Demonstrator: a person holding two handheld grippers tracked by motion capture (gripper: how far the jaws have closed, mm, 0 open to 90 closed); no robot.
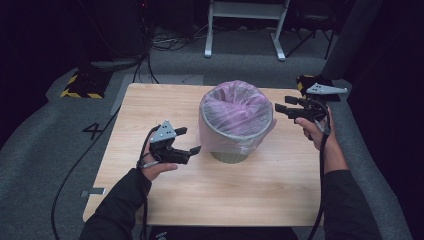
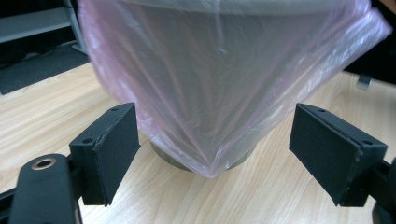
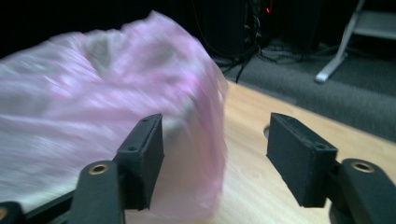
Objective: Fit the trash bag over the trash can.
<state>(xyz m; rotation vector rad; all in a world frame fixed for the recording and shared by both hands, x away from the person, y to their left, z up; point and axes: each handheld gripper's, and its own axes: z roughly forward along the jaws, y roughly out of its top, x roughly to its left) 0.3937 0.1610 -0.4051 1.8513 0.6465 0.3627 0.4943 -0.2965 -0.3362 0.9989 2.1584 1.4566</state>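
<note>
Two grippers, left (image 1: 191, 140) and right (image 1: 281, 109), flank the bin (image 1: 231, 152), fingers apart and holding nothing, placed to tug its bag (image 1: 235, 107) over the rim

The thin pink translucent plastic bag (image 1: 235, 107) looks crinkled and faintly glossy, draped over the smooth, matt grey round bin (image 1: 230, 156). The light wood-grain tabletop (image 1: 150, 105) has a smooth, low-sheen finish. Both grippers' black jaws look like matt plastic, their pads dull and slightly rough. The grey floor (image 1: 45, 135) looks like coarse carpet.
</note>
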